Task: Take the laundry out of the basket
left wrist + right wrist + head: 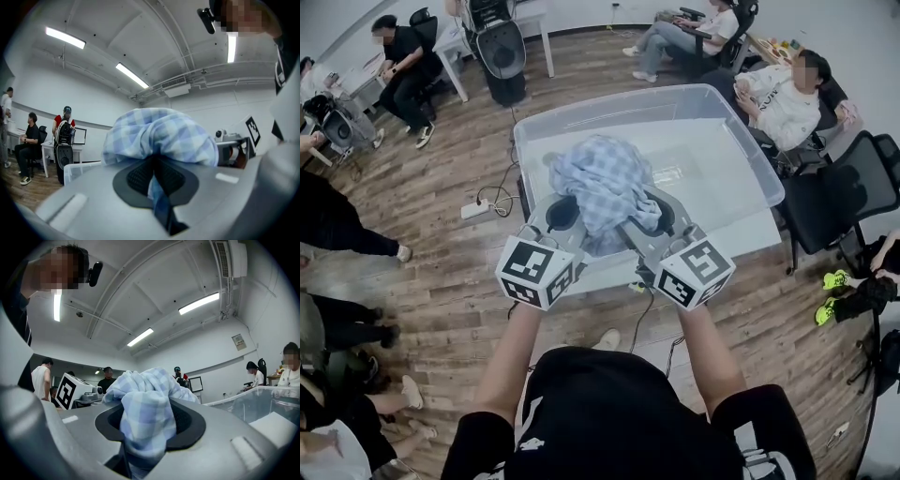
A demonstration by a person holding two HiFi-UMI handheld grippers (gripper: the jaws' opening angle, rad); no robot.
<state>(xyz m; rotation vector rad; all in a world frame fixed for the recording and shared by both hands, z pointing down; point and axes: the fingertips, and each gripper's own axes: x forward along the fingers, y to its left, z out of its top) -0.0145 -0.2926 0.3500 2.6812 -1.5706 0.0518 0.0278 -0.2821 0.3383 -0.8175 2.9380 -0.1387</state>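
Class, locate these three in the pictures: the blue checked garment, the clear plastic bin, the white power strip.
blue checked garment (pixel 602 183), head view, top of the bunched cloth.
clear plastic bin (pixel 722 178), head view, bare bottom.
white power strip (pixel 475 209), head view, its middle.

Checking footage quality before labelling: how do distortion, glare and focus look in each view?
Head view: fisheye curves the room's edges; the blue-and-white checked cloth is sharp. Left gripper view: dark corner vignette, white ceiling strip light blown out. Right gripper view: same vignette, same glare.
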